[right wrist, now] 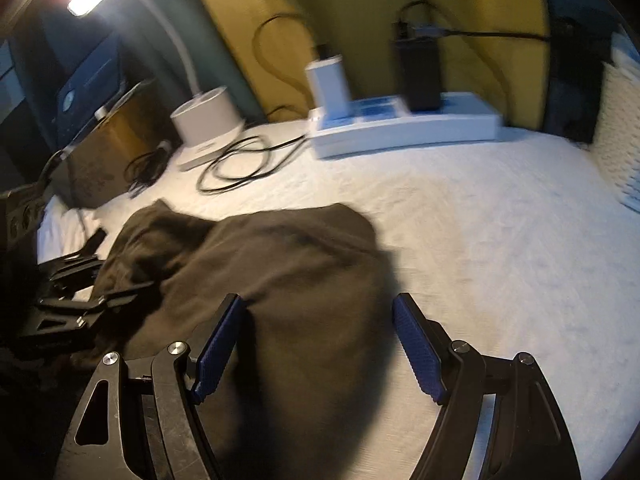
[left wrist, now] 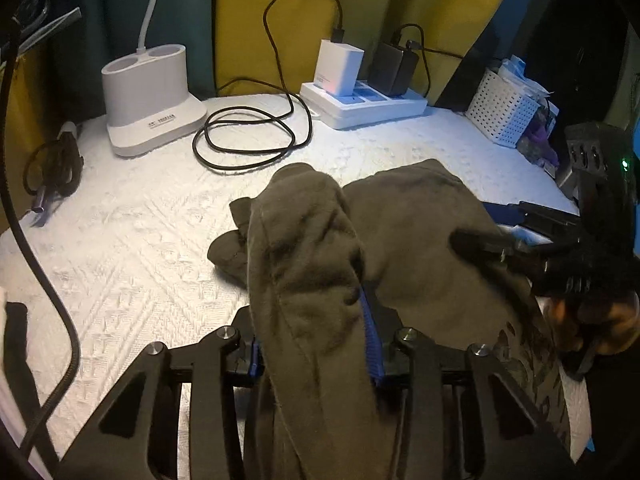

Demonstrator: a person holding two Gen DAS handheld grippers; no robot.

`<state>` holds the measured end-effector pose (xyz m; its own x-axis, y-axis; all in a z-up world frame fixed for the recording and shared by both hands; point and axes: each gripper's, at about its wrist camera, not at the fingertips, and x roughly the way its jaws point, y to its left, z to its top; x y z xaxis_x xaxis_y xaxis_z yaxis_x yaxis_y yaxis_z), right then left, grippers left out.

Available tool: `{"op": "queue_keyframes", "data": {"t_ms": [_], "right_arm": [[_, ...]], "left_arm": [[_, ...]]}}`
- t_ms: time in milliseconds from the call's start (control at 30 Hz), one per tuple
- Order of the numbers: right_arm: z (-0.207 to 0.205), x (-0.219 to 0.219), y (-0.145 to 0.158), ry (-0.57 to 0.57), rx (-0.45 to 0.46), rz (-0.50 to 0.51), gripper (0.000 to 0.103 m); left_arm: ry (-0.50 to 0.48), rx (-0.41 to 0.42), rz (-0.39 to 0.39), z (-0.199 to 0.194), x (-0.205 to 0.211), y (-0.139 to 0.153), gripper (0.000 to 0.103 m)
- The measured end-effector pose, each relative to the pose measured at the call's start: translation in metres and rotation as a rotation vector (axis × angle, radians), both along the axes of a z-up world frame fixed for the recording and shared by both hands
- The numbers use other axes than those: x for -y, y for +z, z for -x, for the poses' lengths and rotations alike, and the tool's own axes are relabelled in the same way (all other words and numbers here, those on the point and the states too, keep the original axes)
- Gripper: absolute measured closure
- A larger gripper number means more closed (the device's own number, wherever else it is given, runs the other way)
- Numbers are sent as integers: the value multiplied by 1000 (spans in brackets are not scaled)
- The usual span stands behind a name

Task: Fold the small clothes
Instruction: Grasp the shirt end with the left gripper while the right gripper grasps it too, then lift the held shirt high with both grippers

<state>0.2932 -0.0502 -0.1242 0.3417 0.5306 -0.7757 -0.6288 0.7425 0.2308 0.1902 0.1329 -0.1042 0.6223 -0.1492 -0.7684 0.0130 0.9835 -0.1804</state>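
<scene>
A small olive-grey garment (left wrist: 404,232) lies bunched on the white textured cover (left wrist: 140,240). In the left wrist view, a thick fold of it rises between the blue pads of my left gripper (left wrist: 312,320), which is shut on the cloth. My right gripper (left wrist: 520,252) reaches in from the right over the garment's near side, with a person's hand (left wrist: 592,320) behind it. In the blurred right wrist view, the right gripper (right wrist: 318,350) stands open and wide. The garment (right wrist: 280,264) lies under its left pad, and the cloth's right edge runs between the fingers. The left gripper (right wrist: 80,272) shows dark at the left.
At the back stand a white lamp base (left wrist: 148,92), a coiled black cable (left wrist: 252,136) and a white power strip (left wrist: 360,104) with chargers plugged in. A white perforated basket (left wrist: 504,108) sits at the right. Another black cable (left wrist: 48,280) hangs at the left.
</scene>
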Motion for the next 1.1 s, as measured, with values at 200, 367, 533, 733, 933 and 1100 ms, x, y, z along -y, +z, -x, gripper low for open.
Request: {"op": "queue_keyframes", "data": {"t_ms": [200,367,533,733,933,1100], "right_arm": [[14,-22,-1,77,34,45,71],[26,-24,9,80,74,55,82],[43,-13,31,63,124,36,84],[63,10,55,30,146,-27,84],[90,28,82,7,202,-64,84],[112,41,102,5,247,-96,84]], "left_arm": [[-3,12,-17,2,9,2,79],[-1,53,-12,10,12,12,81],[-5,110,-7,24,18,30,81],[-25,179,-13,46,32,58,81],[-50,237,-45,69,49,81,81],[-56,286,-62,90,60,100,81]]}}
